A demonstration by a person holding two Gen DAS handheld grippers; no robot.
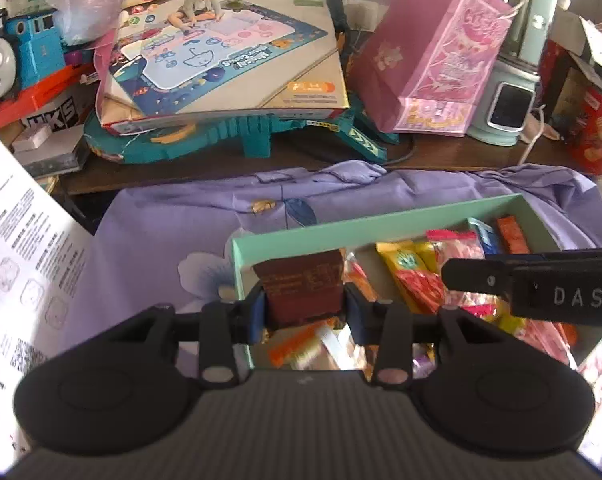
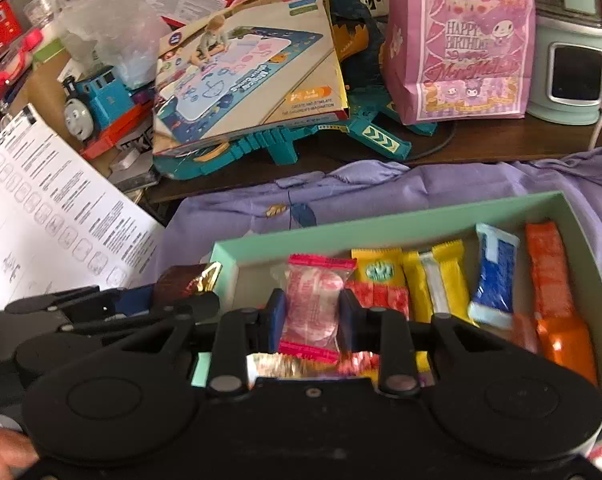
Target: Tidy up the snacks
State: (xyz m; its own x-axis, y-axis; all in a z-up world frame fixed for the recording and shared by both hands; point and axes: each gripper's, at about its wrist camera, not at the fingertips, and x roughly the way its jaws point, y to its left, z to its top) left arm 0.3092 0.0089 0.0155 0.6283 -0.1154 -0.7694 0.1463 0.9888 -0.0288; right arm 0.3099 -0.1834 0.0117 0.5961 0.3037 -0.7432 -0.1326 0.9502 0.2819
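Observation:
My left gripper (image 1: pixel 304 305) is shut on a dark brown snack packet (image 1: pixel 301 286), held upright above the left end of a mint green box (image 1: pixel 341 226). My right gripper (image 2: pixel 312 314) is shut on a clear snack packet with pink crimped ends (image 2: pixel 315 300), held over the same box (image 2: pixel 381 224). Inside the box lie several wrapped snacks: yellow packets (image 2: pixel 445 280), a blue one (image 2: pixel 495 276) and orange ones (image 2: pixel 549 268). In the left wrist view the right gripper's finger (image 1: pixel 485 276) reaches in from the right over the snacks.
The box rests on a purple floral cloth (image 1: pixel 161 232). Behind it a dark shelf is crowded with a toy train (image 1: pixel 21 56), a play-mat box (image 1: pixel 229 56) on a teal toy, a pink gift bag (image 1: pixel 433 60) and a mint appliance (image 1: pixel 509 96). A white printed sheet (image 1: pixel 17 248) stands on the left.

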